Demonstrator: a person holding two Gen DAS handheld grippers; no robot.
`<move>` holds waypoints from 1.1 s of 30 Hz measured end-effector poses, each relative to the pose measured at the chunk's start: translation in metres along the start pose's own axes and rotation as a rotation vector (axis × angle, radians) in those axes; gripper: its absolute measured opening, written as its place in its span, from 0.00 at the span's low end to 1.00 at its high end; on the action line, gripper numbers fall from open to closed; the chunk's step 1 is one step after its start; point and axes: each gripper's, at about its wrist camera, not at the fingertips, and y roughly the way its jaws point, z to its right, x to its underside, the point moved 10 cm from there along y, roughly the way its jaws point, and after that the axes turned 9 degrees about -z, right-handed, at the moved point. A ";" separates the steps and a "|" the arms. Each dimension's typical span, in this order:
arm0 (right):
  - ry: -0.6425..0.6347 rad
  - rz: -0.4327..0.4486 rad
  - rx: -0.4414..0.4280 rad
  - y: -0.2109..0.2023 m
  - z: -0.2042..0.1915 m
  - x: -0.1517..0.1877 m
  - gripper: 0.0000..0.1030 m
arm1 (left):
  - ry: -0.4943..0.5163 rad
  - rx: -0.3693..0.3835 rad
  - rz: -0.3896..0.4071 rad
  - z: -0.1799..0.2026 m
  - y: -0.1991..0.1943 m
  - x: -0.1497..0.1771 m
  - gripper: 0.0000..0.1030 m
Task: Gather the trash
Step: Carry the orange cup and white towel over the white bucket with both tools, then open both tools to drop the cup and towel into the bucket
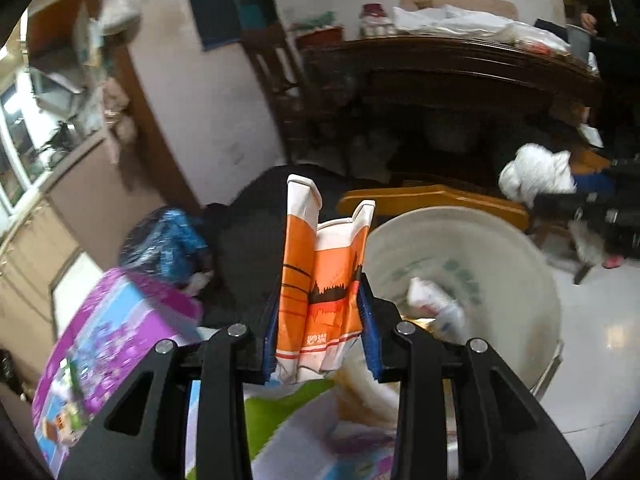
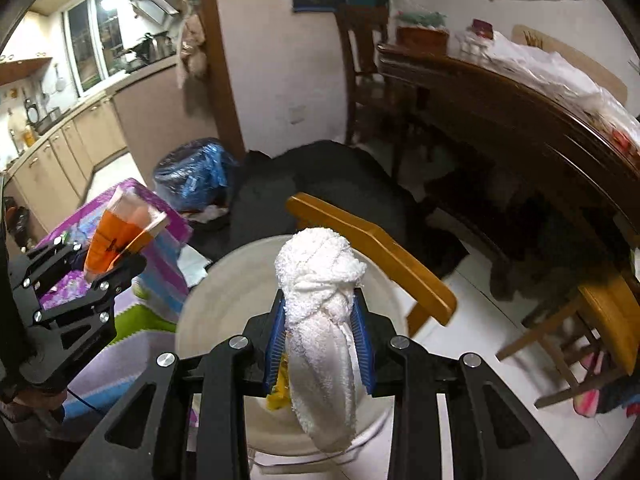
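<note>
While both hover over the basin (image 2: 224, 292), left gripper (image 1: 320, 312) clamps orange carton (image 1: 320, 280), right gripper (image 2: 320, 336) clamps white towel (image 2: 320, 280).

Left gripper (image 1: 320, 312), blue pads (image 1: 368, 320) clamped on a crumpled orange-and-white carton (image 1: 320, 276), held upright; beyond it to the right, a pale round bin (image 1: 480, 240) containing a blurred white wrapper (image 1: 436, 304); lower left, a purple box (image 1: 108, 340); behind that, a blue bag (image 1: 168, 244); at right edge, the right gripper (image 1: 592, 208) with a white towel (image 1: 536, 172); background, a dark wooden tabletop (image 1: 460, 52) carrying white bags (image 1: 452, 20).
</note>
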 end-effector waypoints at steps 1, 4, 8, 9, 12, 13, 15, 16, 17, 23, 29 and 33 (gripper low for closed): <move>0.006 -0.011 0.004 0.005 0.003 0.000 0.31 | 0.003 0.030 -0.011 0.006 0.004 -0.004 0.31; 0.019 -0.054 0.008 0.020 0.009 0.005 0.31 | -0.004 0.116 -0.062 0.019 0.019 -0.012 0.31; 0.039 -0.121 0.002 0.042 0.011 0.012 0.31 | -0.005 0.217 -0.153 0.033 0.041 -0.001 0.31; 0.041 -0.137 0.003 0.050 0.012 0.013 0.31 | -0.002 0.232 -0.171 0.036 0.046 0.004 0.31; 0.040 -0.176 0.010 0.066 0.009 0.022 0.31 | 0.011 0.281 -0.242 0.043 0.061 0.026 0.31; 0.039 -0.189 0.008 0.071 0.009 0.025 0.31 | 0.012 0.287 -0.255 0.044 0.065 0.027 0.31; 0.038 -0.208 0.004 0.079 0.010 0.030 0.31 | 0.019 0.284 -0.268 0.044 0.068 0.031 0.32; 0.038 -0.215 -0.002 0.082 0.010 0.031 0.31 | 0.021 0.290 -0.270 0.044 0.069 0.032 0.32; 0.038 -0.220 -0.008 0.084 0.008 0.033 0.31 | 0.023 0.292 -0.271 0.045 0.069 0.032 0.32; 0.030 -0.230 -0.012 0.090 0.002 0.033 0.31 | 0.038 0.299 -0.276 0.051 0.072 0.031 0.33; 0.029 -0.233 -0.015 0.092 -0.002 0.032 0.31 | 0.040 0.294 -0.283 0.052 0.076 0.031 0.33; 0.030 -0.237 -0.021 0.093 -0.003 0.031 0.31 | 0.042 0.286 -0.281 0.053 0.076 0.030 0.34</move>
